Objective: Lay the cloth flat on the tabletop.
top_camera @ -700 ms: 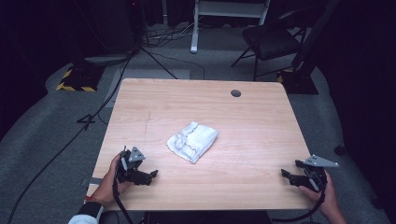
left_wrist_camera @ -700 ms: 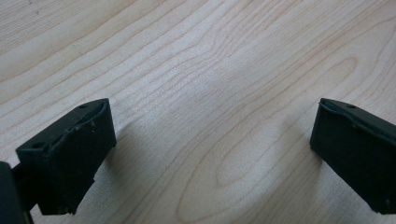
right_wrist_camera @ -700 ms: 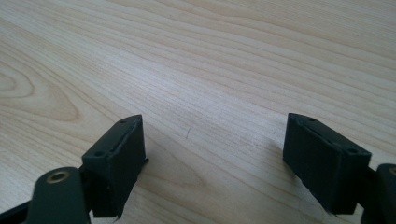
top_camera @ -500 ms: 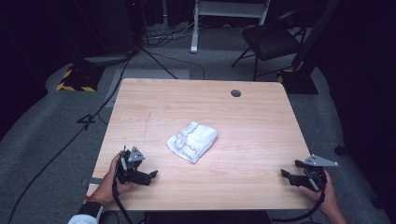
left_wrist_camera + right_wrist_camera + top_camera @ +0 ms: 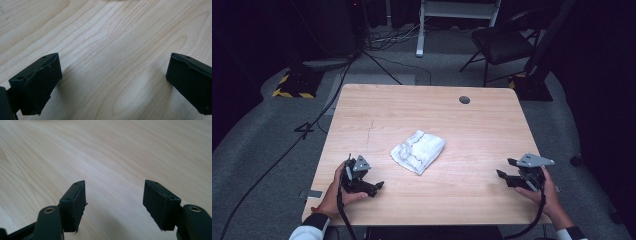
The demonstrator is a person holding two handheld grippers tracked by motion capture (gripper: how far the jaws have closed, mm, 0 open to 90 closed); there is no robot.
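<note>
Cloth [image 5: 418, 151]: white, crumpled into a loose folded bundle, lying near the middle of the table, slightly toward the person's edge; nothing touches it. Its folds are too small to read in the high view.

Left gripper [image 5: 374, 185]: near the table's front left corner, well apart from the cloth and to its lower left; held in the left hand [image 5: 336, 187]. In the left gripper view [image 5: 110, 75] the jaws stand spread wide with bare wood between them. Both jaws are cut off by the picture's edges.

Right gripper [image 5: 507, 170]: near the front right edge, well apart from the cloth and to its lower right; held in the right hand [image 5: 546, 192]. In the right gripper view [image 5: 113, 195] the jaws are spread, with only wood grain between them. A grey plate sits on top of it.

Table [image 5: 492, 125]: light wood, with a small dark round hole [image 5: 464, 99] beyond the cloth, toward the far right.

Beyond the table: a chair [image 5: 499, 42] and floor cables [image 5: 387, 62], partly lost in the dark; the chair's back is hard to make out.

Sleeves: cut off at the bottom edge.
</note>
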